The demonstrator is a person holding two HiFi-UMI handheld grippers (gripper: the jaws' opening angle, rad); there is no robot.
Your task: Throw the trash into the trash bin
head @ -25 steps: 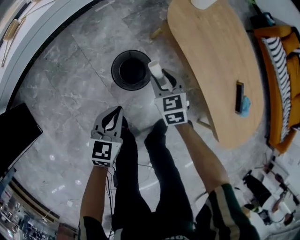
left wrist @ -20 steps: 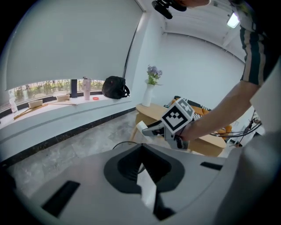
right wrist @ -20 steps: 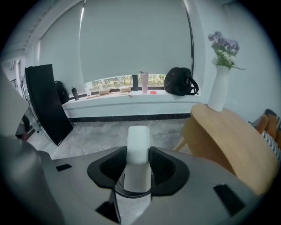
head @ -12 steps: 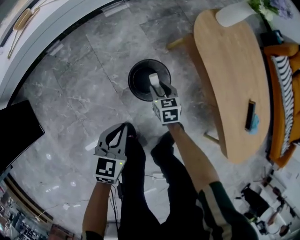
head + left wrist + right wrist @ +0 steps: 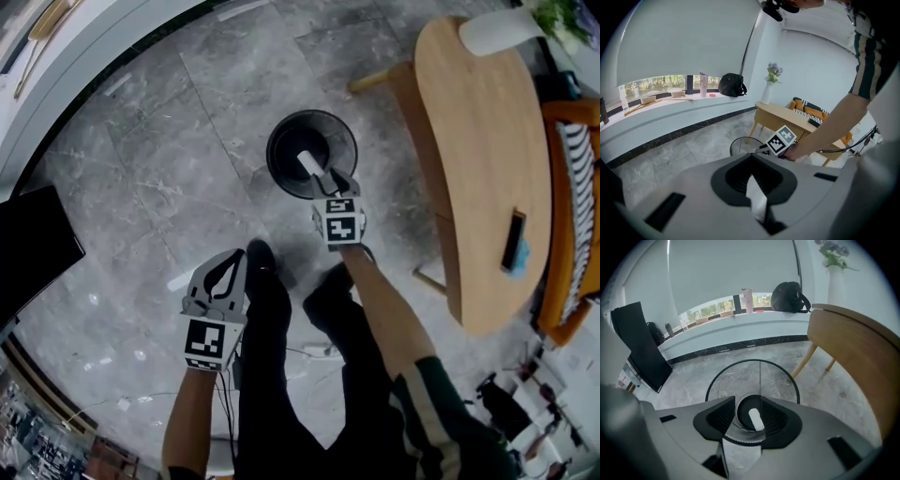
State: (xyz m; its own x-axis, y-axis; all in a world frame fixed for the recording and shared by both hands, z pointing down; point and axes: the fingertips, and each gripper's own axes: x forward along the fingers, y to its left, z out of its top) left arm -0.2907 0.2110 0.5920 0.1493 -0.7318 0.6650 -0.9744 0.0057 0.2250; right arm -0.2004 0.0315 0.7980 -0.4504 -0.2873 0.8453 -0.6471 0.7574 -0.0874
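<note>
Three cameras, one shared trash bin (image 5: 279,141)
From the head we look steeply down on the floor (image 5: 169,187); our right hand-held gripper (image 5: 328,178) view peers closely into the bin, while the left hand-held gripper (image 5: 230,262) view faces it from farther back.

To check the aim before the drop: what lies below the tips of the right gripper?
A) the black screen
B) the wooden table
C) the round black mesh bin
C: in the head view the right gripper, holding white trash, hangs over the mouth of the mesh bin, and its own view looks down into that bin.
</note>
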